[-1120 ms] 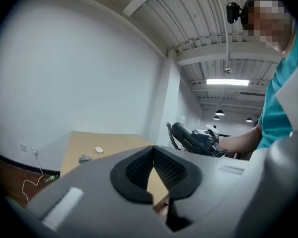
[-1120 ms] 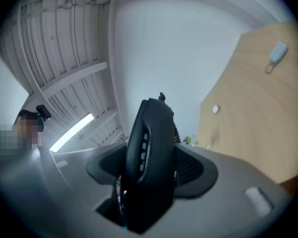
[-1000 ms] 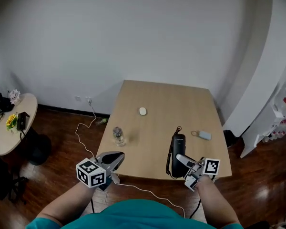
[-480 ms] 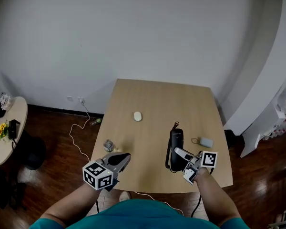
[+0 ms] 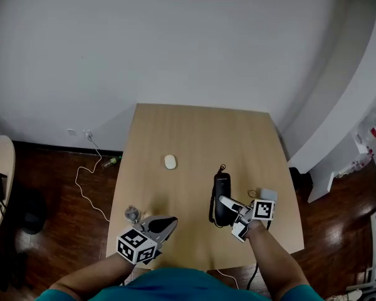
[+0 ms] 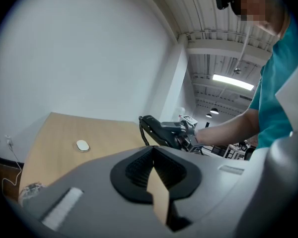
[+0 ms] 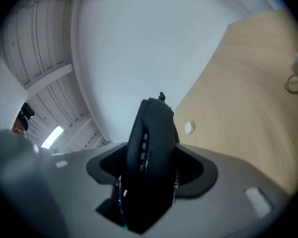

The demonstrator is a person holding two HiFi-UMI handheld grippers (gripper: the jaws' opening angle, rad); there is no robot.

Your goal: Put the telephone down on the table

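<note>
The black telephone handset (image 5: pixel 220 190) hangs over the front right part of the wooden table (image 5: pixel 194 130), its coiled cord (image 5: pixel 212 209) trailing down its left side. My right gripper (image 5: pixel 229 205) is shut on its near end. In the right gripper view the handset (image 7: pixel 151 125) stands upright between the jaws of that gripper (image 7: pixel 151 165), and I cannot tell whether it touches the table. My left gripper (image 5: pixel 165 221) is shut and empty at the table's front left edge. In the left gripper view the jaws of my left gripper (image 6: pixel 153 153) point at the handset (image 6: pixel 156 129).
A white mouse (image 5: pixel 170 162) lies mid-table, also visible as a mouse (image 6: pixel 82 145) in the left gripper view. A small glass (image 5: pixel 132 214) stands at the front left corner. A grey-blue tag (image 5: pixel 267 194) with a ring lies just right of the handset. A white cable (image 5: pixel 88 168) runs over the floor at left.
Both grippers have moved forward over the table. The handset, still gripped, now sits farther in from the front edge and closer to the grey-blue tag.
</note>
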